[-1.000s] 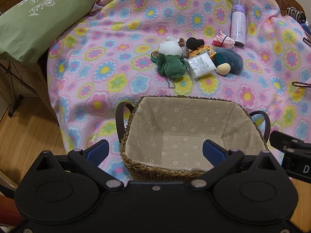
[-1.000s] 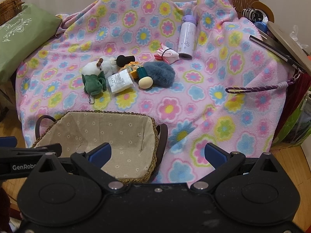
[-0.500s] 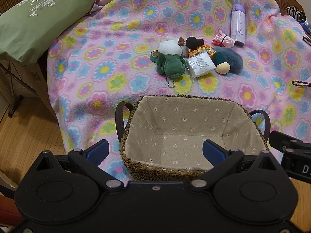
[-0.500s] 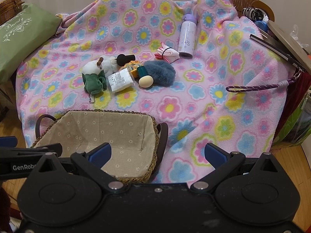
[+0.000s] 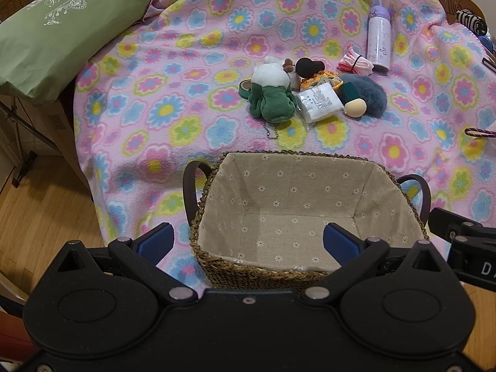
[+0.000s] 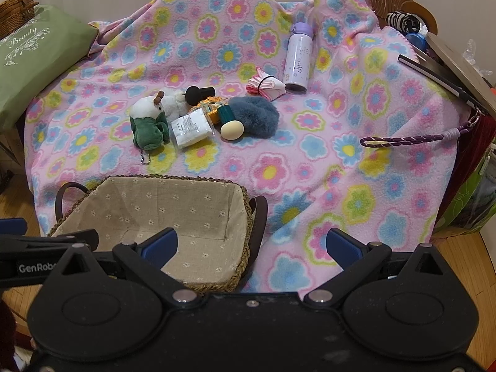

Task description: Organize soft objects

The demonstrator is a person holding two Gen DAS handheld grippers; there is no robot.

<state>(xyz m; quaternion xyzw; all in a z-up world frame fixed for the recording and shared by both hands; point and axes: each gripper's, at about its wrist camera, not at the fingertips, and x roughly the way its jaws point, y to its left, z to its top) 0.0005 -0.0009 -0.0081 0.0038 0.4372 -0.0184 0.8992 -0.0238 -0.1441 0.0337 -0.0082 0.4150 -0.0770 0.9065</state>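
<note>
Soft objects lay in a loose cluster on the flowered pink blanket (image 6: 310,161), beyond the woven basket (image 5: 217,266) and well apart from both grippers. At the cluster's left a green-and-white plush toy (image 6: 148,124) rested with its ball chain trailing toward the basket. Just beside it on the right lay a clear packet of white pads (image 6: 190,130), touching the toy or nearly so. A beige egg-shaped sponge (image 6: 232,130) sat against a fluffy blue-grey pouf (image 6: 257,114), and a black round-headed brush (image 6: 198,92) lay behind the packet. A folded pink cloth bound with a black band (image 6: 265,84) rested near the base of a lilac bottle (image 6: 299,59), which lay on the blanket farther back. A green pillow (image 5: 62,31) printed with "Beauty" sat at the blanket's left edge, and a purple cord loop (image 6: 403,139) lay off to the right.

The basket, lined with beige daisy-print fabric, held nothing and stood at the blanket's near edge. The left gripper (image 5: 248,243) hovered just over the basket's near rim, its blue-padded fingers (image 5: 155,241) spread wide and holding nothing. The right gripper (image 6: 251,245) hung beside the basket's right handle, its fingers (image 6: 341,245) likewise wide apart and free.
</note>
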